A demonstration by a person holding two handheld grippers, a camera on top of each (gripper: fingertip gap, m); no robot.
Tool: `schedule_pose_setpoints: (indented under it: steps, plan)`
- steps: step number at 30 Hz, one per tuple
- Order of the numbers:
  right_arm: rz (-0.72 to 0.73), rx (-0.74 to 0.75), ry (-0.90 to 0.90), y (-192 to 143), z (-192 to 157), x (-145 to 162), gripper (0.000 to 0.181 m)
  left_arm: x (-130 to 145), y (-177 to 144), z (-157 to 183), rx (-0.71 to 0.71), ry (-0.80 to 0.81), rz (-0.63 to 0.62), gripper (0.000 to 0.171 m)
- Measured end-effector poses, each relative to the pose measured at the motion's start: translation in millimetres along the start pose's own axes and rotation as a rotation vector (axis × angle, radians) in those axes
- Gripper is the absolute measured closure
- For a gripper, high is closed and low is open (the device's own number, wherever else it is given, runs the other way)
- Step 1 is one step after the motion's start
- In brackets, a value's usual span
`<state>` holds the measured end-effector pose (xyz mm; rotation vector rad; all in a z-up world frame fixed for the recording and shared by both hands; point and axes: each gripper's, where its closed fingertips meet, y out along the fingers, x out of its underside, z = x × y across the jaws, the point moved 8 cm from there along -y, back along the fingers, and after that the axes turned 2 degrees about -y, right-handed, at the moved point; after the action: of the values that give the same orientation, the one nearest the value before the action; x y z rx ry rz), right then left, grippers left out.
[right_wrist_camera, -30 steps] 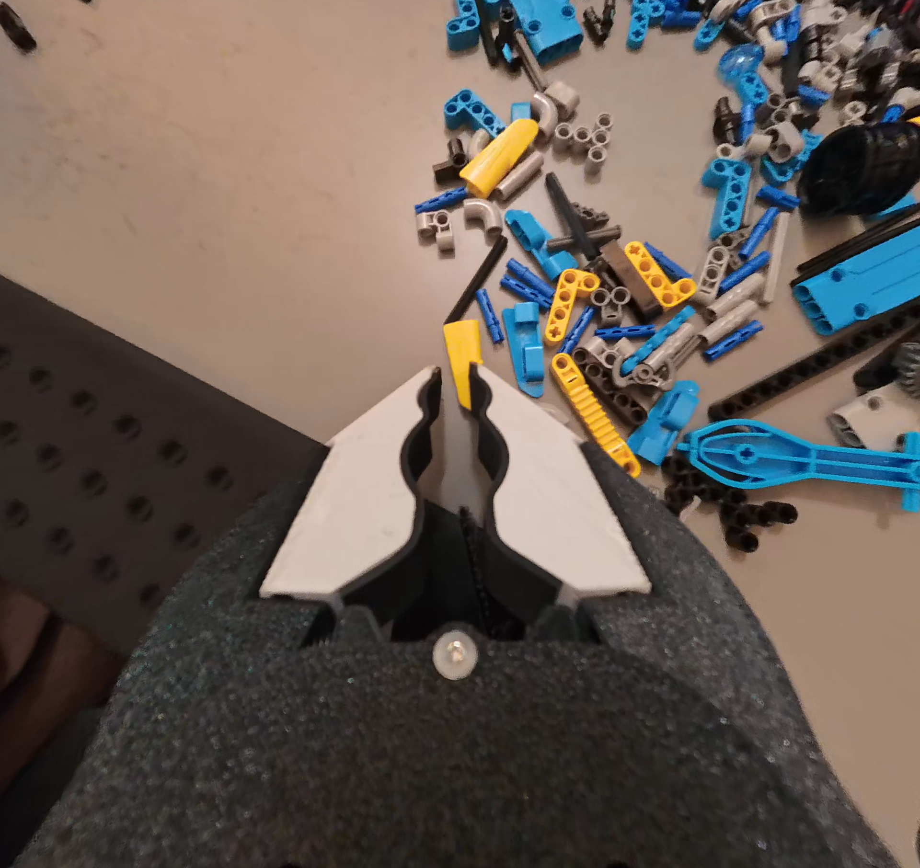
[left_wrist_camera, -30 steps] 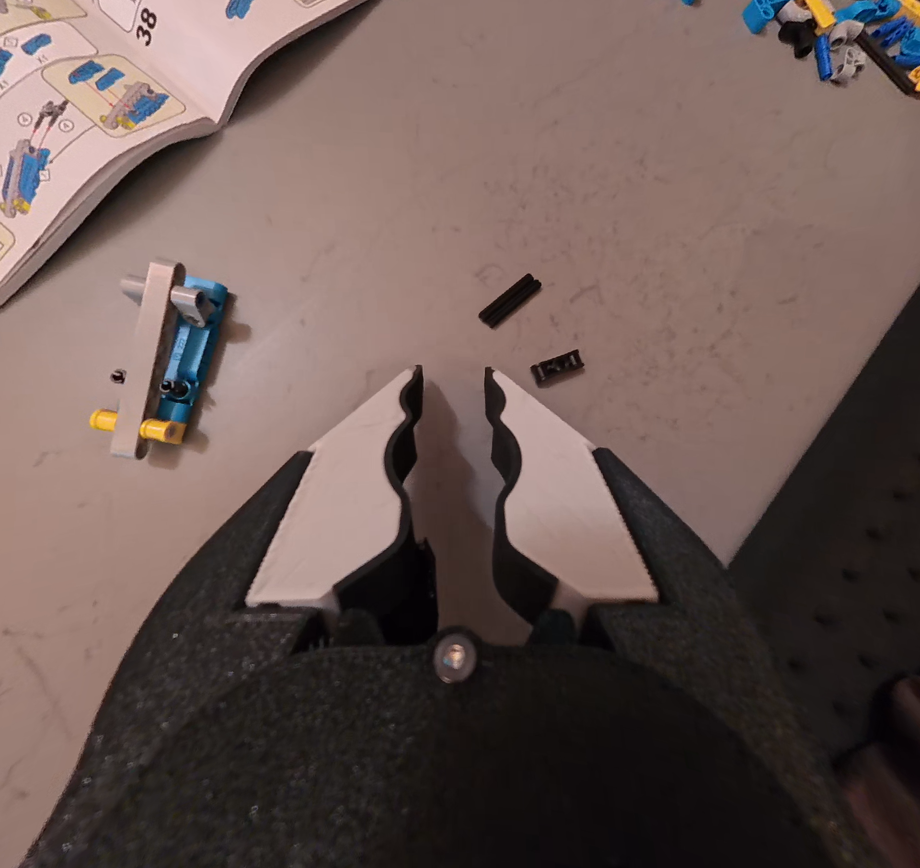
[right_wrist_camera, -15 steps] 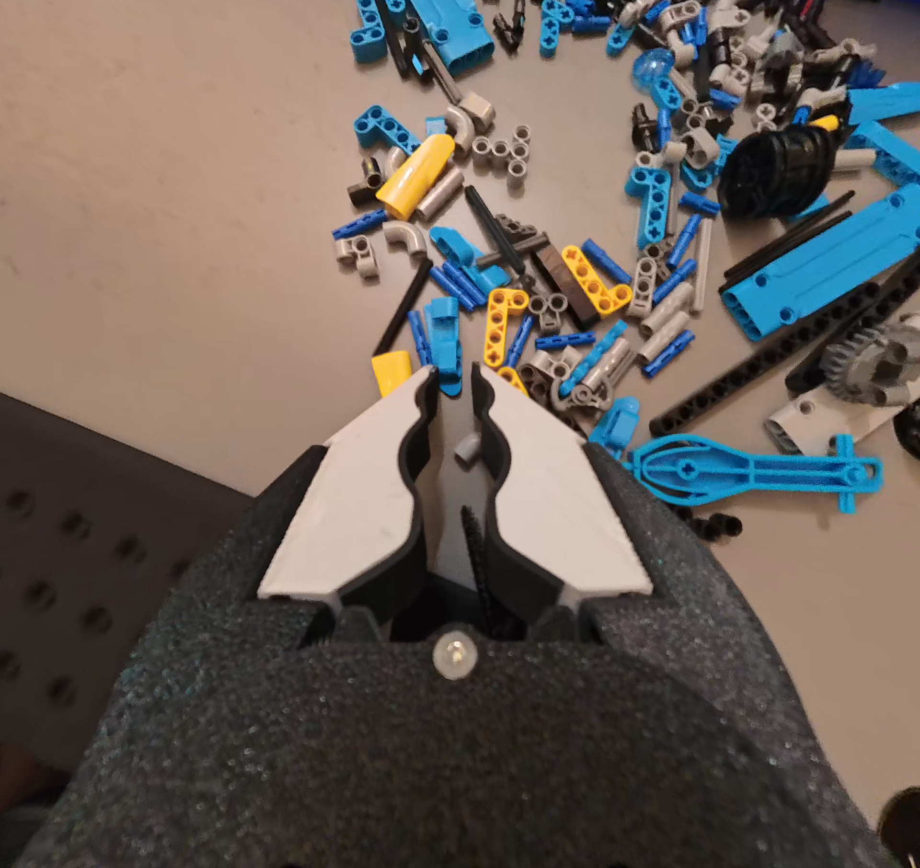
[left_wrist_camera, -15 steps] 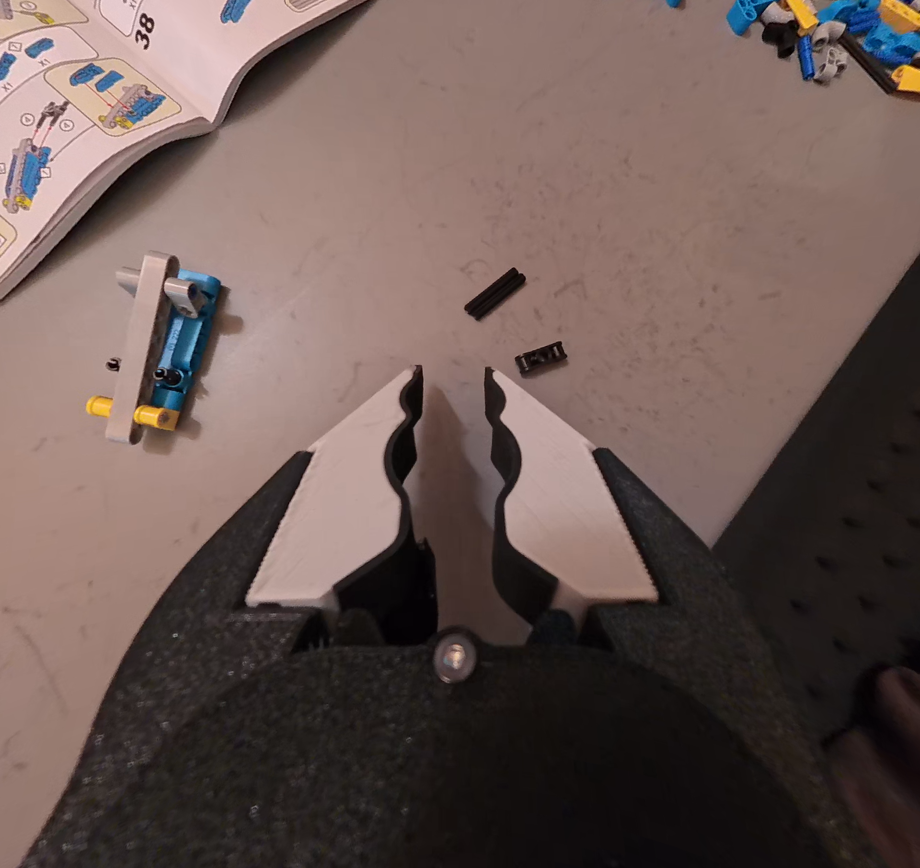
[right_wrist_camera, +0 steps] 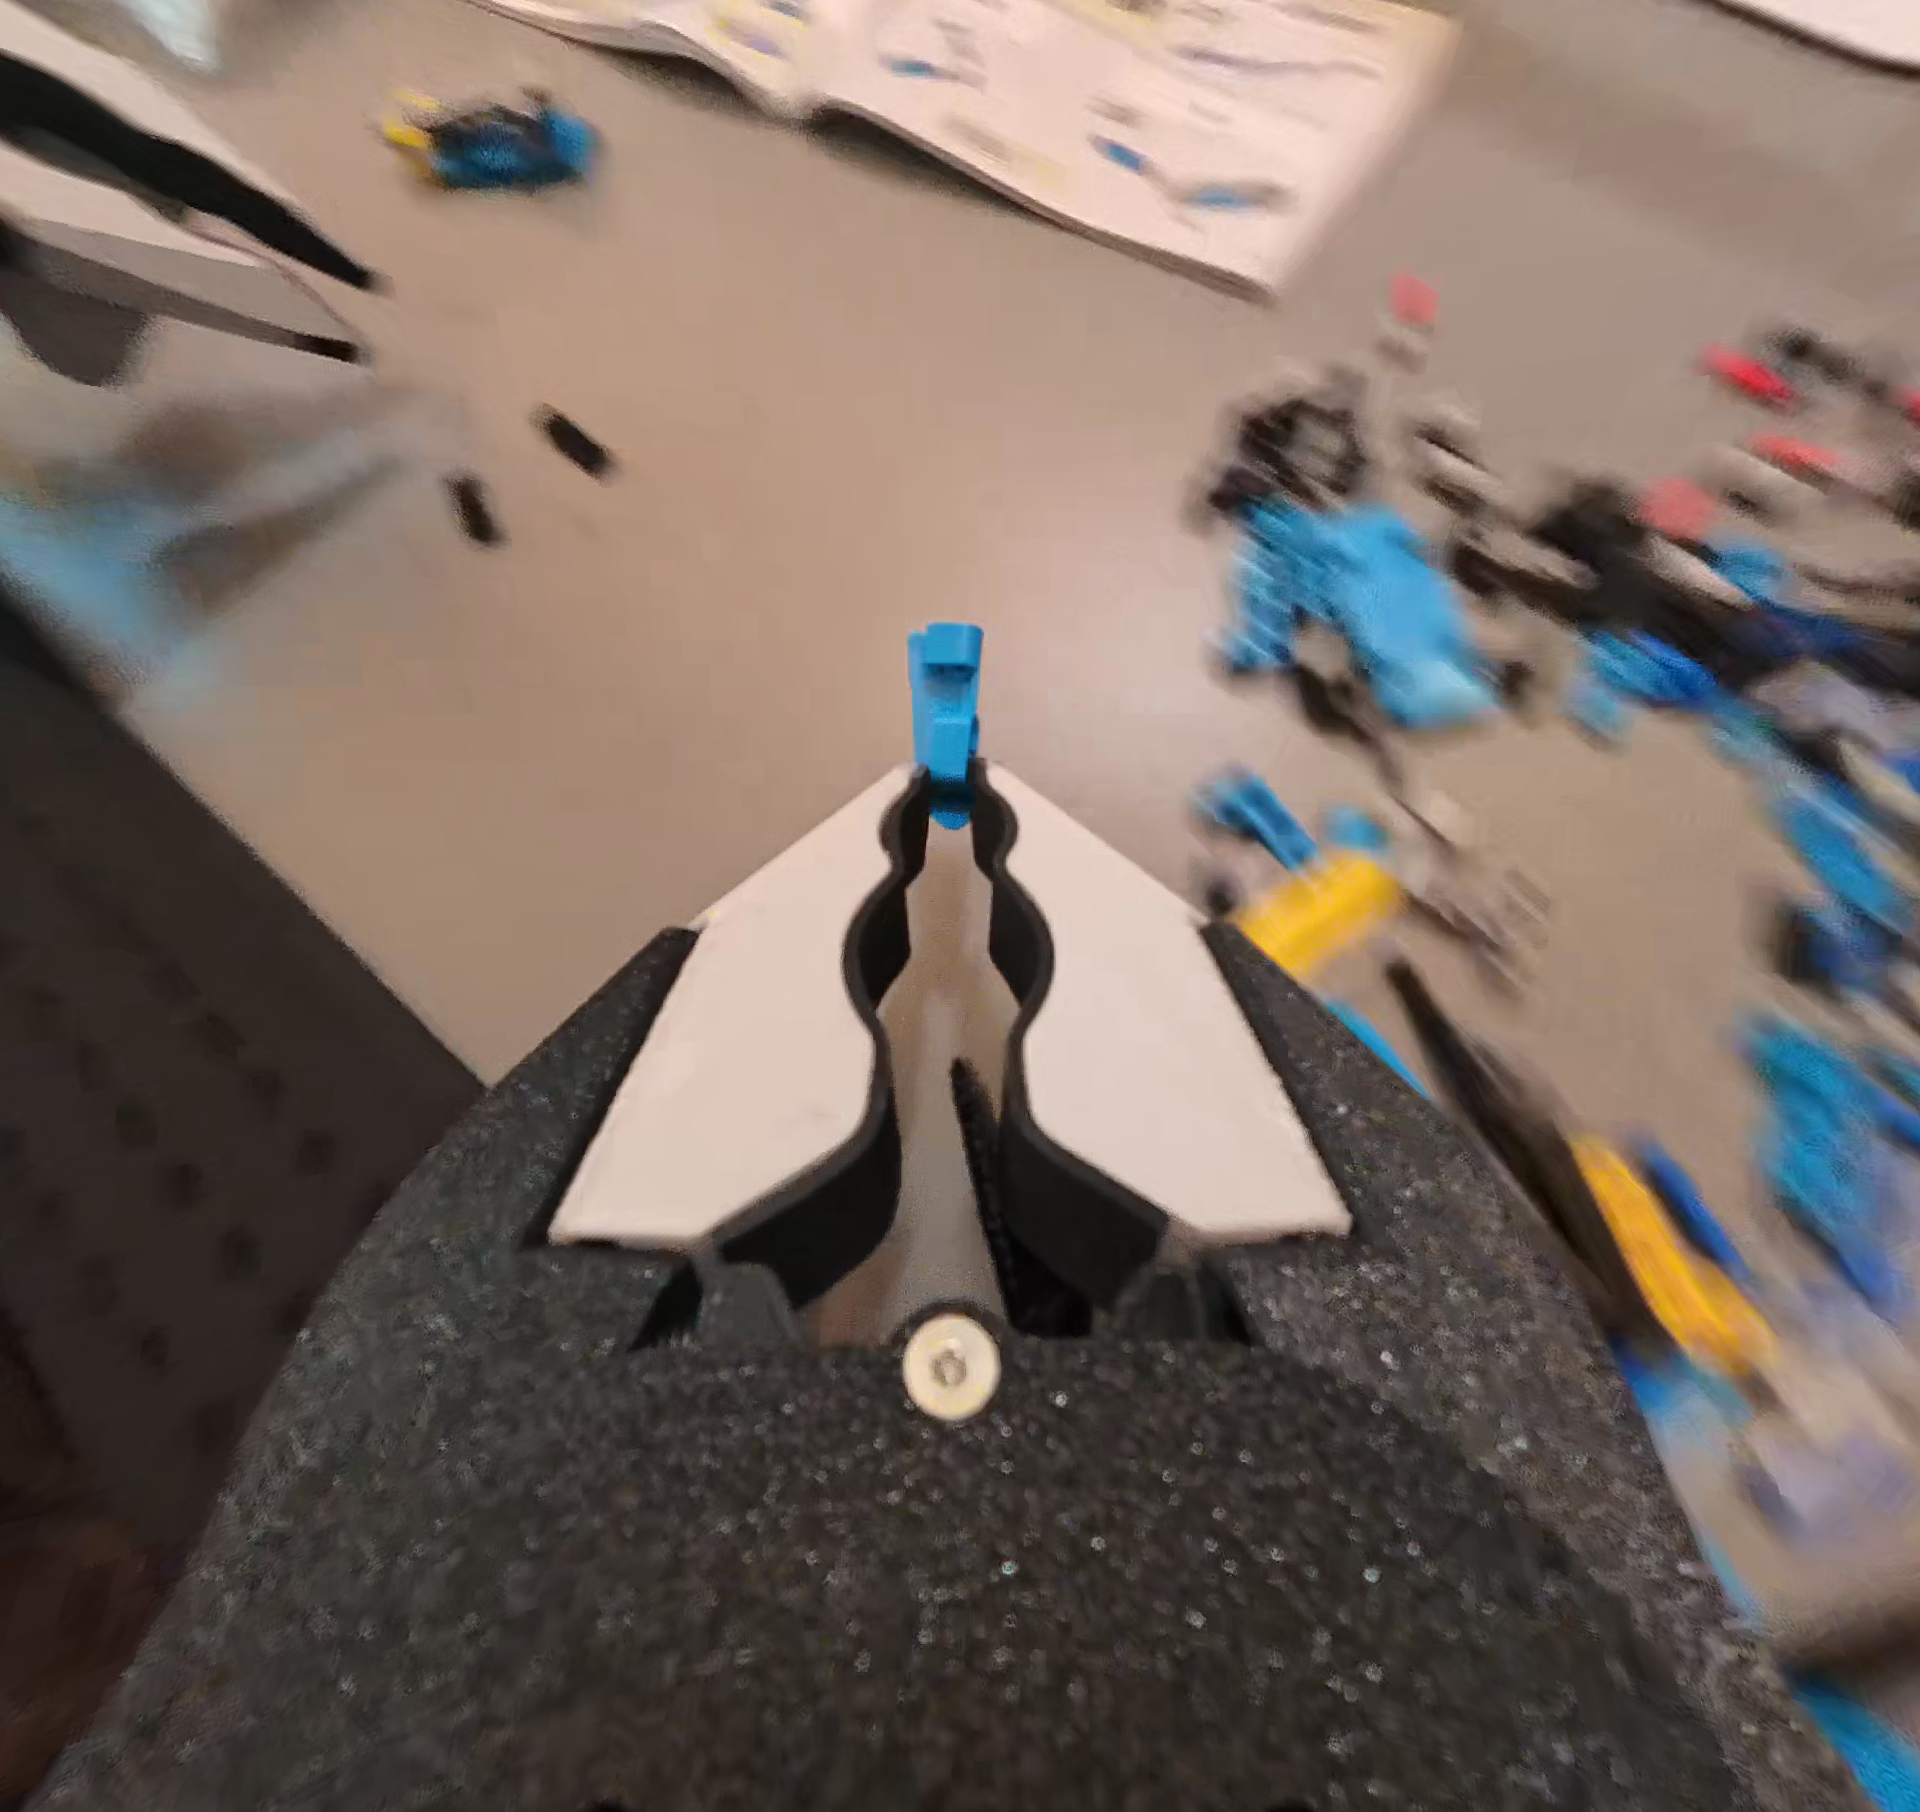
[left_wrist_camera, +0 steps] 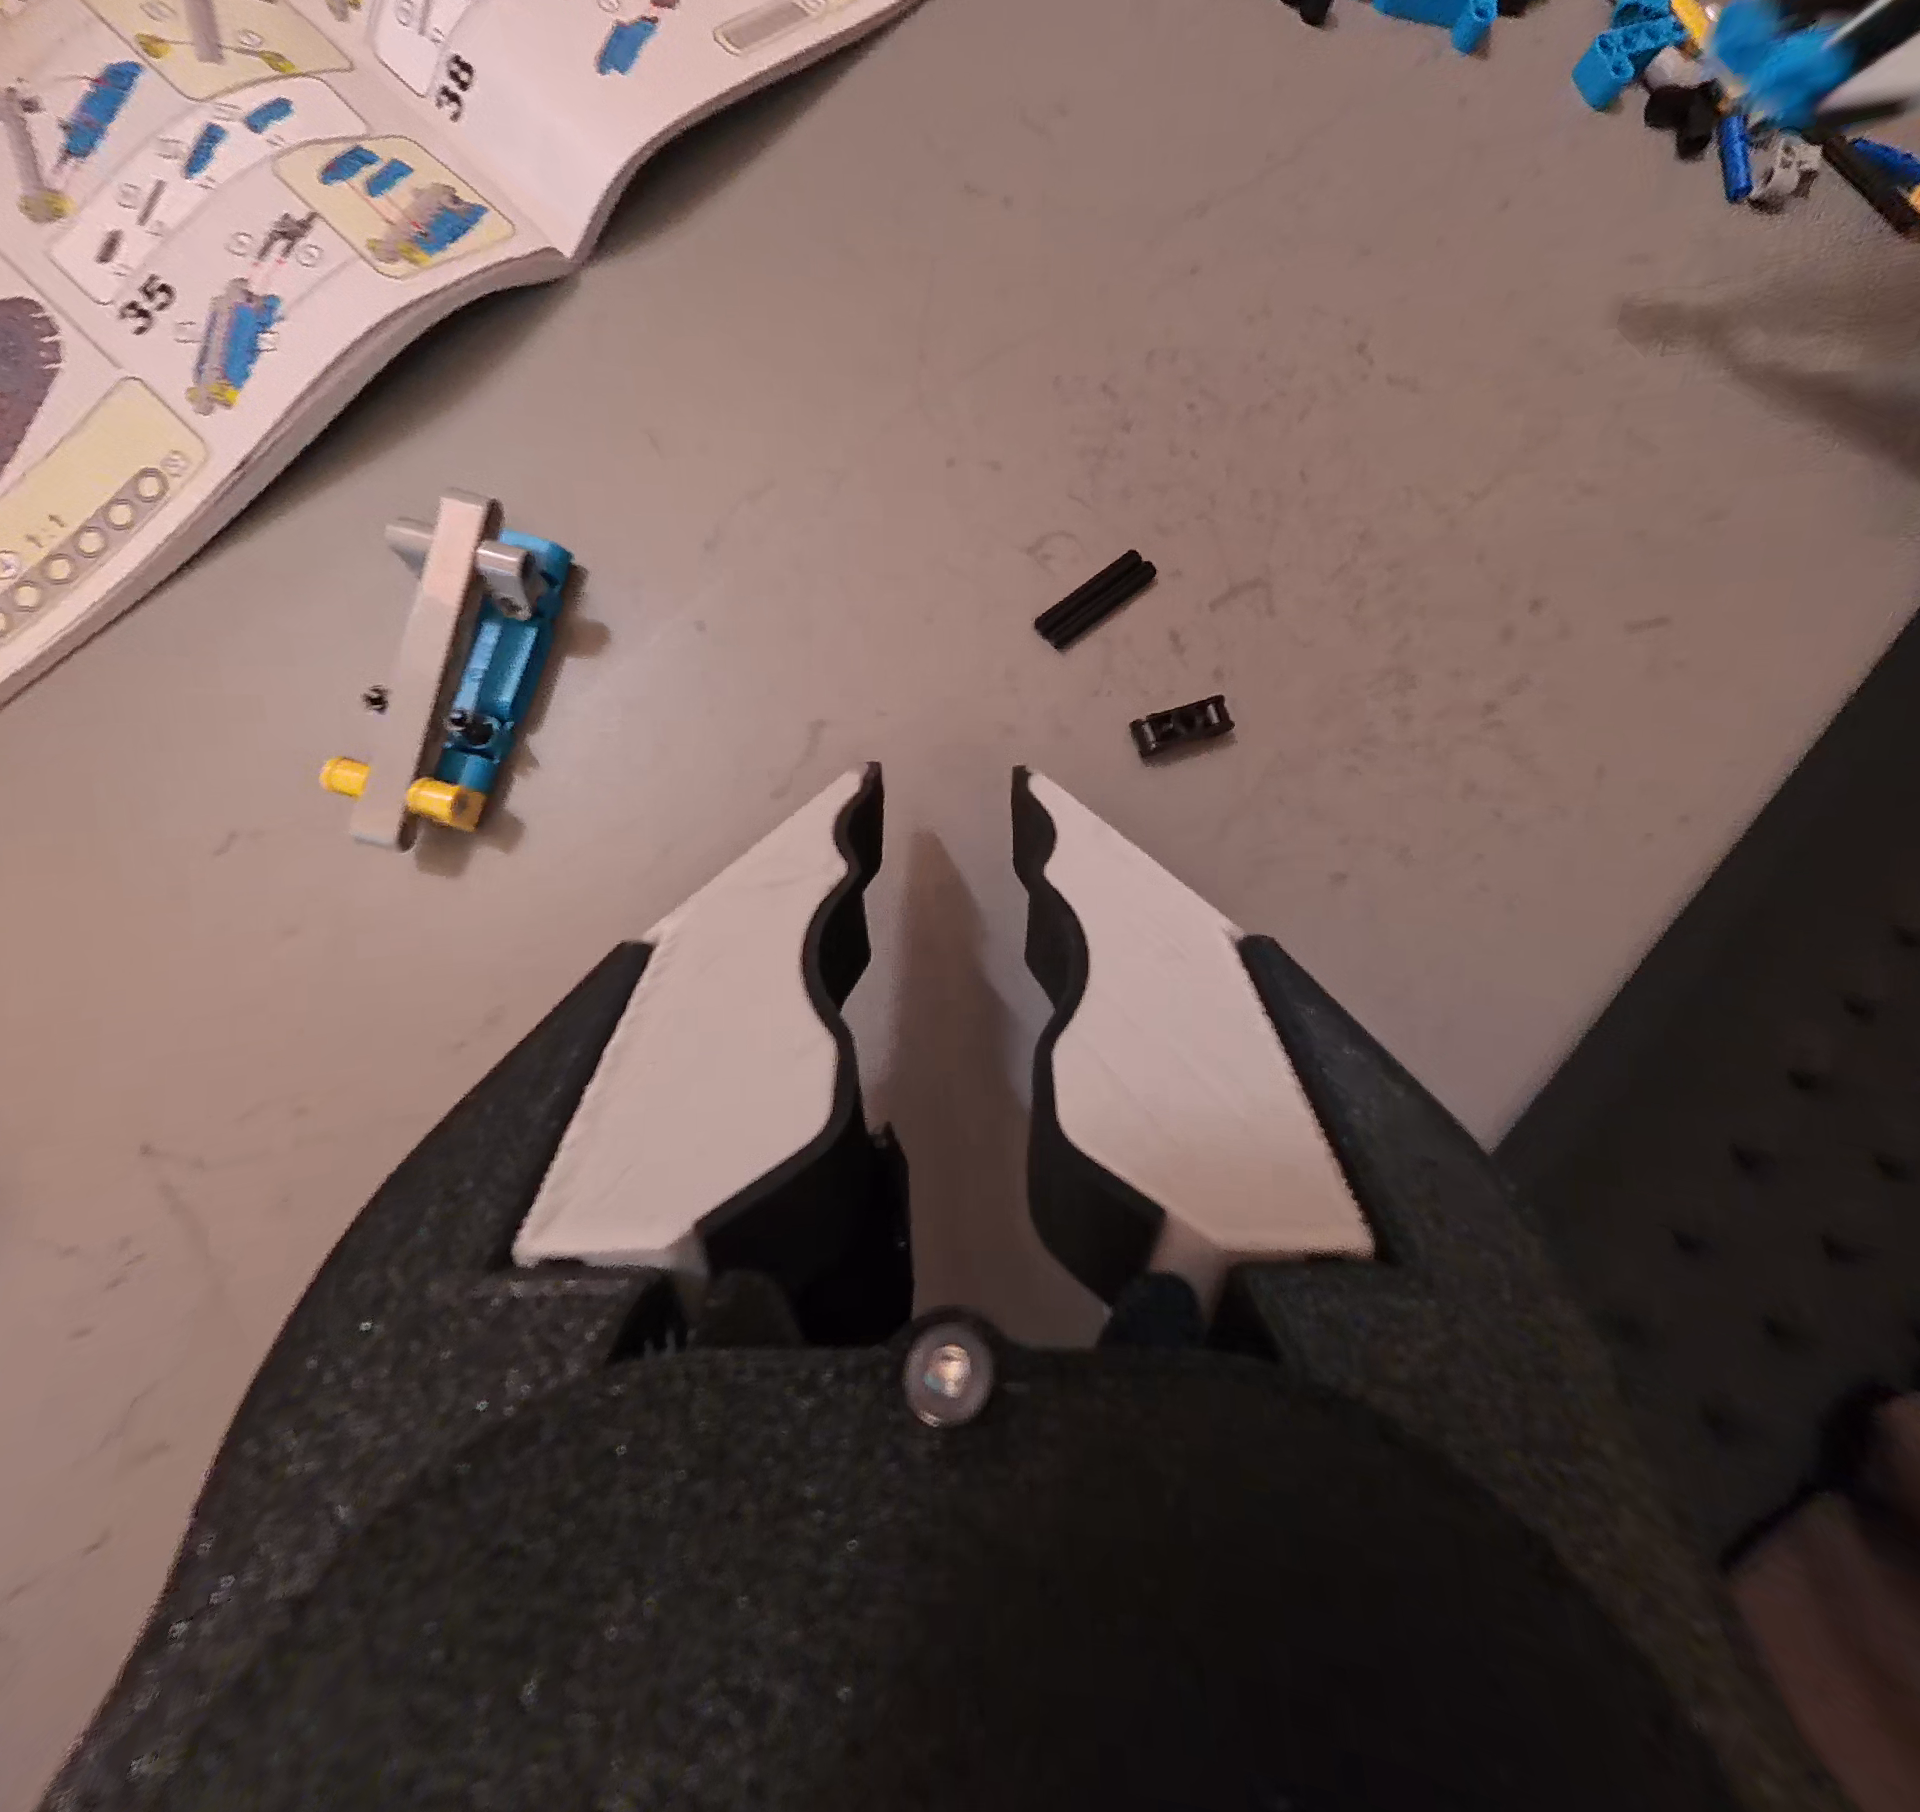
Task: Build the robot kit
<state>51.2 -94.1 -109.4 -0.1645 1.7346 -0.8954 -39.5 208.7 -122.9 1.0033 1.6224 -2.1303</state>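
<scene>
My right gripper [right_wrist_camera: 943, 783] is shut on a small light-blue piece [right_wrist_camera: 943, 713] that sticks out beyond its tips, held above the table. It shows blurred at the top right of the left wrist view [left_wrist_camera: 1808, 48]. My left gripper [left_wrist_camera: 945, 775] is open and empty, low over the grey table [left_wrist_camera: 1143, 308]. A black axle [left_wrist_camera: 1094, 599] and a small black connector [left_wrist_camera: 1181, 725] lie just ahead to its right. A small grey, blue and yellow assembly [left_wrist_camera: 454, 673] lies to its left; it also shows blurred in the right wrist view [right_wrist_camera: 499, 144].
An open instruction booklet [left_wrist_camera: 312, 152] lies at the far left. A heap of blue, black, yellow and grey pieces [right_wrist_camera: 1558, 671] covers the right side. A dark perforated surface [left_wrist_camera: 1766, 1087] lies beyond the table's edge. The left gripper's fingers [right_wrist_camera: 156, 245] show at the left of the right wrist view. About 25 cm separates my left fingertips from my right. Measured from the fingertips, the small black connector [left_wrist_camera: 1181, 725] is 4 cm or so from the left gripper and 20 cm from the right. The right camera catches it too, in the right wrist view [right_wrist_camera: 462, 493]. From my left tips it is roughly 6 cm to the black axle [left_wrist_camera: 1094, 599]; from my right, 20 cm. It is also in sight in the right wrist view [right_wrist_camera: 570, 435].
My right gripper closed on a light-blue piece from the heap, lifted it and swung left towards the booklet side. My left gripper stayed open with little movement.
</scene>
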Motion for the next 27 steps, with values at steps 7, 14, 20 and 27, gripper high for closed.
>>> schedule_pose_setpoints:
  steps: [7,14,20,27]
  plan:
    - [-0.155,-0.319,-0.239,104,-63,-32,0.174,18,-30,-10,-0.065,-0.082,0.021,0.148]
    - [-0.163,-0.216,-0.129,110,-46,-35,0.165,34,-30,-6,-0.012,-0.175,0.024,0.148]
    - [-0.107,-0.094,-0.007,55,-17,-17,0.154,21,-25,-3,0.024,-0.14,0.038,0.148]
    - [-0.005,0.299,0.184,-65,53,55,0.16,18,-16,-5,0.05,-0.113,0.02,0.148]
